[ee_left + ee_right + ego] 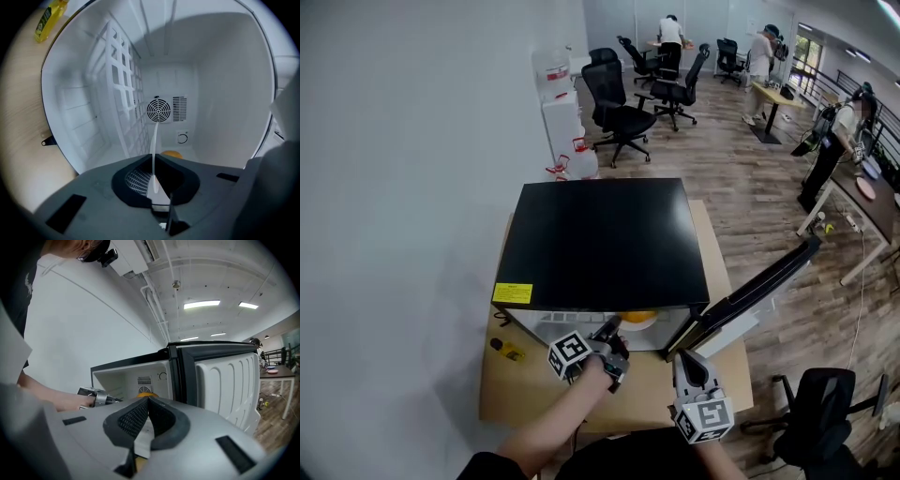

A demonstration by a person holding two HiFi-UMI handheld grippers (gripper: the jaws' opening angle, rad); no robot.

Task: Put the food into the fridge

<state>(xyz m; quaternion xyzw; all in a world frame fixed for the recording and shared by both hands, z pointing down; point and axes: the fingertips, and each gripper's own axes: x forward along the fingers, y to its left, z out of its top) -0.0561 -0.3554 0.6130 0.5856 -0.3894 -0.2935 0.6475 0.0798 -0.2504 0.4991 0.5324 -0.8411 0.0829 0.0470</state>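
Observation:
A black mini fridge [600,244] stands on a wooden table [520,394] with its door [759,286] swung open to the right. My left gripper [612,328] reaches into the opening, rolled on its side. In the left gripper view my left gripper [153,157] is shut on the thin rim of a white plate [155,136], seen edge-on above the wire shelf [124,98]. Orange food [171,153] lies on the plate, and shows as orange food [639,317] in the head view. My right gripper [682,358] hangs shut and empty in front of the fridge; from it my right gripper [147,401] faces the interior.
A small yellow item [511,352] lies on the table left of the fridge. A wall runs along the left. A black office chair [825,403] stands at the lower right. More chairs, desks and people are far back in the room.

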